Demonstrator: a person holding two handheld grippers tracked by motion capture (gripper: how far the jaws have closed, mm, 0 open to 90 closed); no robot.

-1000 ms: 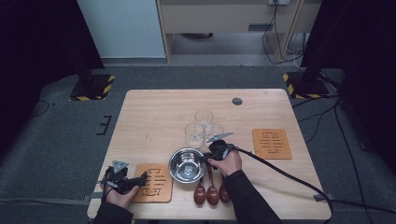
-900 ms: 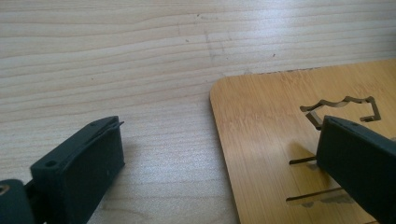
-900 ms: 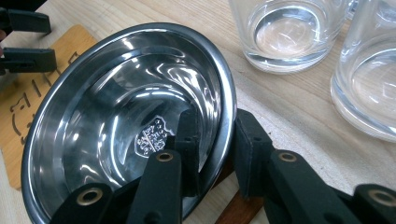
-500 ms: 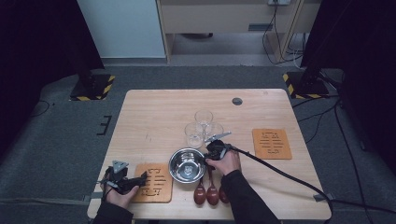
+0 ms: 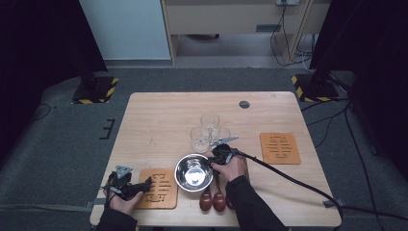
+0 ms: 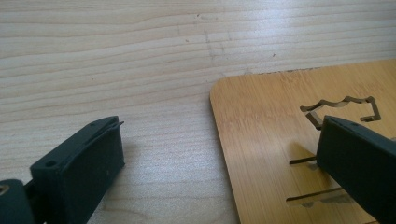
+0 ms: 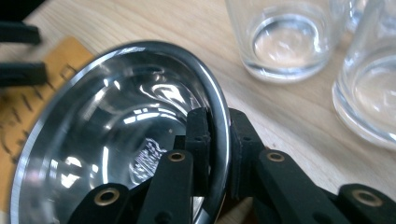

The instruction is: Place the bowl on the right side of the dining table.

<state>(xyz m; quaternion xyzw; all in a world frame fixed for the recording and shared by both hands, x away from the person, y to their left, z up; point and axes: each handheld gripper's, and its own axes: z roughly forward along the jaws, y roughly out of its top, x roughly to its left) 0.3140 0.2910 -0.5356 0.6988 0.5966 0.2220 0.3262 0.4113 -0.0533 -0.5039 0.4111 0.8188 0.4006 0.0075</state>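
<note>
Below centre of the high view, the right gripper (image 5: 215, 158) pinches the rim of a steel bowl (image 5: 193, 172), one jaw inside the wall and one outside; its jaws have just been closing onto that rim. Lower left, the left gripper (image 5: 146, 185) rests with jaws spread, straddling the edge of a bamboo trivet (image 5: 161, 192). Three drinking glasses (image 5: 208, 130) stand just above the bowl.

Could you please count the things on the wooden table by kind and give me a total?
Shiny round steel bowl: 1
Clear drinking glasses: 3
Flat square bamboo trivets with cut-out patterns: 2
Dark brown wooden spoons: 3, as far as the arm lets me see
Total: 9
</note>
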